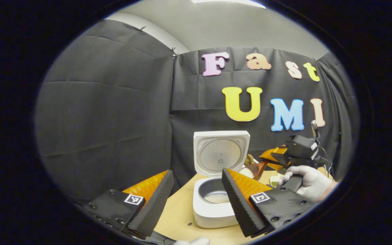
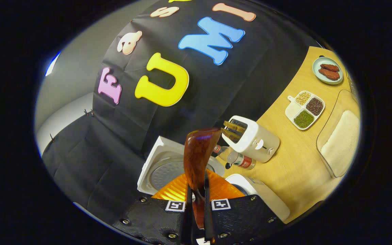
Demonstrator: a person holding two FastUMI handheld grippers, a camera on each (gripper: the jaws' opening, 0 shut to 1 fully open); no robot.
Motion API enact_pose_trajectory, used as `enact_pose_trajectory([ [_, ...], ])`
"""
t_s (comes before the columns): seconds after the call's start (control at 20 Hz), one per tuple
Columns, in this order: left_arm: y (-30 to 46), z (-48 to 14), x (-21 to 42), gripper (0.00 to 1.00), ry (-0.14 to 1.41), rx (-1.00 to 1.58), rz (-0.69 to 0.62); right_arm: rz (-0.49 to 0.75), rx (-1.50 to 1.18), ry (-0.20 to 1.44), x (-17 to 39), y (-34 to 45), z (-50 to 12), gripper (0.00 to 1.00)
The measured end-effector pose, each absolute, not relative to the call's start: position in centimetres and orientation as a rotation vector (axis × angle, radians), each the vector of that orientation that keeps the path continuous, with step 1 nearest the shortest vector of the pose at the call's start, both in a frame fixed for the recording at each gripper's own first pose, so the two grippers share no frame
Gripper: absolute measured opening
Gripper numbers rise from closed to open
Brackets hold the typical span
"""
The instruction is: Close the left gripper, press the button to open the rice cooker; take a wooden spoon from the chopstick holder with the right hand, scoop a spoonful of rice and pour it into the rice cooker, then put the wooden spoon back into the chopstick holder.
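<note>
Rice cooker [image 1: 216,190] (lid up) sits beyond the spread left claw [image 1: 196,200]; the right claw [image 2: 197,207] pinches the wooden spoon [image 2: 197,156], tilted above it.

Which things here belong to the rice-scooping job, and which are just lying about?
Job:
- rice cooker, lid open
- wooden spoon, held in the right gripper
- rice tray
- left gripper, open

Lying about:
- toaster
- bottle
- divided dish
- plate
</note>
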State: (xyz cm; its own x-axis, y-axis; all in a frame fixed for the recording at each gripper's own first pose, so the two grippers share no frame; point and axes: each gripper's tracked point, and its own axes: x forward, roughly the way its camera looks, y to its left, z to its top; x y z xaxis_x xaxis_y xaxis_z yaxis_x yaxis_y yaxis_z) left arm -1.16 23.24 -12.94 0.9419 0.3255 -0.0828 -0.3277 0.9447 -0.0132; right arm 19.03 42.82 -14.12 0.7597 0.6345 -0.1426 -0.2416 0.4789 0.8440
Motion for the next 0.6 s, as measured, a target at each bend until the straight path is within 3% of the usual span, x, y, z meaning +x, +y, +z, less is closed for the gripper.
enact_pose_trajectory([
  [0.35,24.0,-13.4,-1.7,1.0,0.081,-0.022,0.354,0.565,0.658,0.462,18.1,47.6,-18.5,0.13],
  [0.6,24.7,-13.8,-2.3,0.98,0.084,-0.015,0.37,0.586,0.257,0.296,17.3,49.4,-18.5,0.13],
])
